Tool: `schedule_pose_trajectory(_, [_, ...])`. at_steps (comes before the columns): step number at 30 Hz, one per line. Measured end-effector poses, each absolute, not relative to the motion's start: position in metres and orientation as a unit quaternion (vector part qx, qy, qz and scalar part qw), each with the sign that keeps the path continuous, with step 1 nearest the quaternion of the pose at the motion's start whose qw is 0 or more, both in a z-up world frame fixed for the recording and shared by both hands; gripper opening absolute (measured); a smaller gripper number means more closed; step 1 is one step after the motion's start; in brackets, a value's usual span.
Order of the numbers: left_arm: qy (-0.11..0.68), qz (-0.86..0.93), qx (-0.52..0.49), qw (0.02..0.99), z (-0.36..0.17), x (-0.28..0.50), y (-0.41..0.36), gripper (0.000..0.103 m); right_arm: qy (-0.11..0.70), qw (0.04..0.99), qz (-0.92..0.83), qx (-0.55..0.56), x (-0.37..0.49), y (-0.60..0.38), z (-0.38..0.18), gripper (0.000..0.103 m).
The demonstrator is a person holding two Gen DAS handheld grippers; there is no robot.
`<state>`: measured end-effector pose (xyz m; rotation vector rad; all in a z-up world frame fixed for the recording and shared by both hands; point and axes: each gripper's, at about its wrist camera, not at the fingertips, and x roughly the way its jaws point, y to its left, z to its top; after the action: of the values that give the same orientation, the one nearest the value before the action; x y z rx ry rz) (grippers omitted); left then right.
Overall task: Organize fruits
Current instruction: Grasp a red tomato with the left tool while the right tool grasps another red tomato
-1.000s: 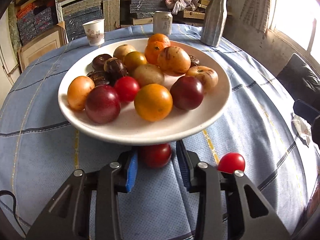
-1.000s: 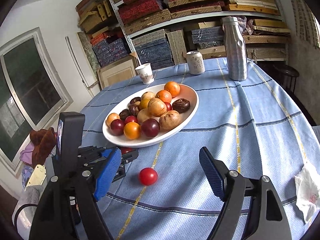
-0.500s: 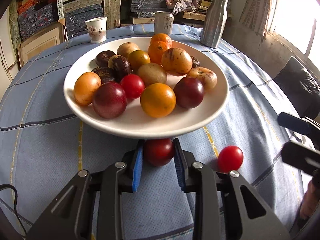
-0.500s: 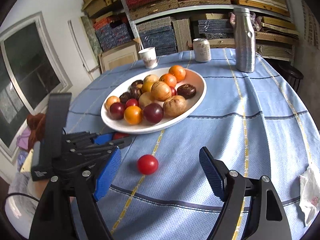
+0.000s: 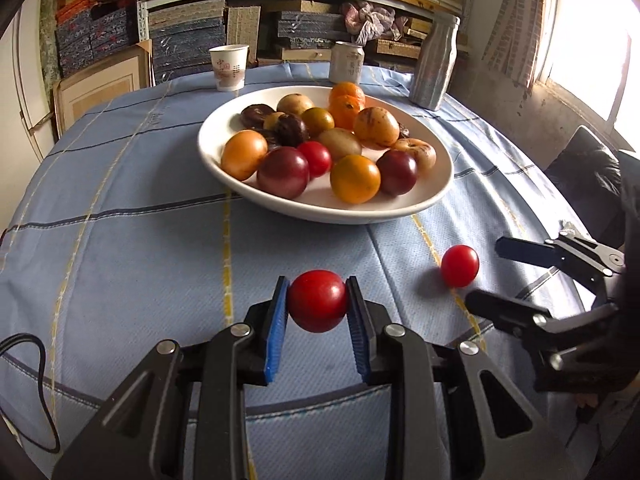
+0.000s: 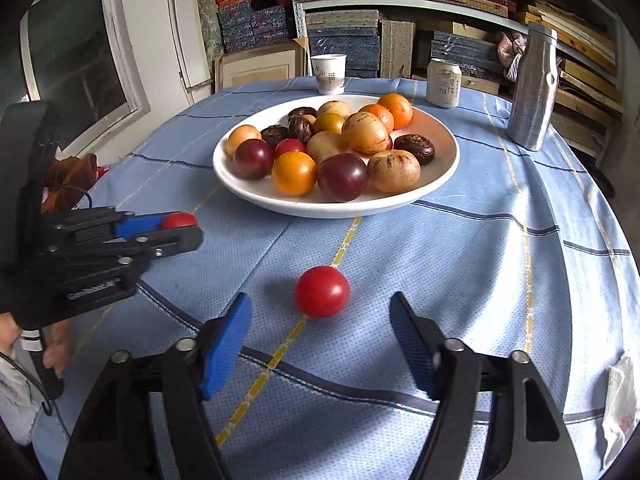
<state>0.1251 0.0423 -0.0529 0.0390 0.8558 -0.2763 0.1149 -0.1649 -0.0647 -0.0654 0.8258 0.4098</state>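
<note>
My left gripper is shut on a red tomato and holds it above the blue tablecloth, short of the white plate piled with several fruits. It also shows in the right wrist view, at the left. A second red tomato lies on the cloth in front of the plate. My right gripper is open, its blue pads just short of that tomato on either side. In the left wrist view the same tomato lies left of the right gripper.
At the table's far side stand a paper cup, a can and a metal bottle. A crumpled tissue lies at the right edge. Shelves of boxes stand behind the table.
My left gripper closed on the tomato by the plate's near rim, then drew back and lifted it. My right gripper moved closer to the loose tomato.
</note>
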Motion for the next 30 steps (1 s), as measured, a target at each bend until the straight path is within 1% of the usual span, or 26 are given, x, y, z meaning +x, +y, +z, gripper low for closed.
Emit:
schedule_pose_trajectory(3, [0.412, -0.136, 0.018, 0.901, -0.052, 0.124, 0.043, 0.027, 0.403, 0.894, 0.194, -0.024, 0.118, -0.167, -0.066, 0.062])
schedule_pose_trajectory(4, [0.412, -0.138, 0.018, 0.901, -0.051, 0.123, 0.042, 0.027, 0.406, 0.893, 0.193, -0.023, 0.12, -0.168, -0.068, 0.058])
schedule_pose_trajectory(5, [0.412, -0.139, 0.019, 0.9, -0.051, 0.123, 0.042, 0.027, 0.408, 0.892, 0.192, -0.022, 0.121, -0.168, -0.069, 0.051])
schedule_pose_trajectory(10, [0.416, -0.14, 0.016, 0.898, -0.053, 0.125, 0.041, 0.027, 0.418, 0.887, 0.195, -0.02, 0.126, -0.166, -0.073, 0.041])
schedule_pose_trajectory(14, [0.419, -0.141, 0.016, 0.897, -0.055, 0.126, 0.04, 0.027, 0.42, 0.885, 0.202, -0.018, 0.126, -0.165, -0.075, 0.035])
schedule_pose_trajectory(16, [0.421, -0.141, 0.015, 0.896, -0.056, 0.127, 0.04, 0.027, 0.42, 0.884, 0.206, -0.015, 0.127, -0.165, -0.075, 0.032])
schedule_pose_trajectory(30, [0.426, -0.14, 0.009, 0.894, -0.059, 0.128, 0.041, 0.027, 0.411, 0.889, 0.203, -0.004, 0.124, -0.17, -0.071, 0.031])
